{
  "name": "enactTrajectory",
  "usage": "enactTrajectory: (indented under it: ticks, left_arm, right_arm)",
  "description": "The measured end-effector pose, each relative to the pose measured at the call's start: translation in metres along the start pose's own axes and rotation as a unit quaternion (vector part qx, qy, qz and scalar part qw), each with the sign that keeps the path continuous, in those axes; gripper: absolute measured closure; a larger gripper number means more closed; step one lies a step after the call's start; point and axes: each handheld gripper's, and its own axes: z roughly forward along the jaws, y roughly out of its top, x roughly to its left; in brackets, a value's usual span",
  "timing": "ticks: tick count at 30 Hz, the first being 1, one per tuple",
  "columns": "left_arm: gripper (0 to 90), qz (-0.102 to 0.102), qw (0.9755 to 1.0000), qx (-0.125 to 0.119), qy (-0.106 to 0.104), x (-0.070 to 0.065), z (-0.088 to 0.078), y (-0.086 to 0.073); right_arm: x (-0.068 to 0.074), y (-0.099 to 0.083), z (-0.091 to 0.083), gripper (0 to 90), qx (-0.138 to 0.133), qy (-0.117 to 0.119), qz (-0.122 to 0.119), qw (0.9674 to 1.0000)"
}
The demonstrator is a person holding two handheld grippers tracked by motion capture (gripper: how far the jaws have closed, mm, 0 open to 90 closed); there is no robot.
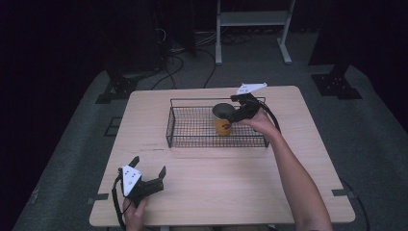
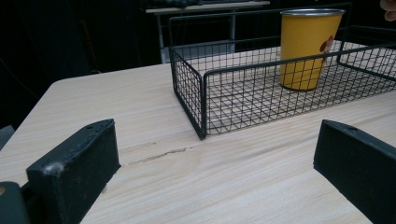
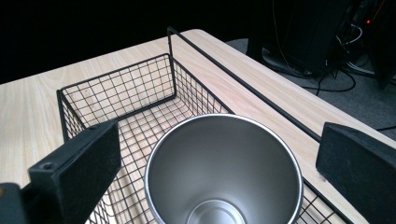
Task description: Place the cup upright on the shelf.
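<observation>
One yellow steel cup (image 1: 223, 120) stands upright inside my black wire basket (image 1: 192, 139), right of its middle. My right gripper (image 1: 239, 109) hovers at its rim, jaws spread wide around it. My left gripper (image 1: 148, 169) rests on the table (image 1: 216, 192), jaws apart.

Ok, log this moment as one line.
yellow cup: upright in wire basket | right gripper: open around cup | left gripper: open, idle

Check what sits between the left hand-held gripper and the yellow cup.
Bare tabletop, then the wire basket wall; left gripper view shows it, cup inside.
</observation>
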Motion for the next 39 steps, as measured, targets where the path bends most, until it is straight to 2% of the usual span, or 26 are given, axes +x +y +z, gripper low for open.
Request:
enactTrajectory:
  ticks: [5,20,27,32,39]
  left_arm:
    - [0.0,0.003,1.0000,-0.001,0.002,-0.001,-0.001,0.000]
    - [0.0,0.005,1.0000,0.000,0.003,-0.001,0.000,0.000]
    - [0.0,0.005,1.0000,0.000,0.003,-0.001,0.000,0.000]
    - [0.0,0.006,1.0000,0.000,0.003,-0.002,0.000,0.000]
    - [0.0,0.005,1.0000,0.001,0.003,-0.001,0.000,0.000]
  right_arm:
    - [0.002,0.001,-0.007,0.0,0.004,0.002,-0.002,1.0000]
    - [0.008,0.007,-0.030,0.0,-0.005,0.013,-0.012,0.9998]
    - [0.009,0.000,-0.043,0.0,-0.015,0.013,-0.006,0.9998]
    - [0.008,-0.003,-0.049,0.0,-0.010,0.012,-0.008,0.9999]
    - [0.007,-0.013,-0.059,0.0,-0.008,0.011,0.001,0.9999]
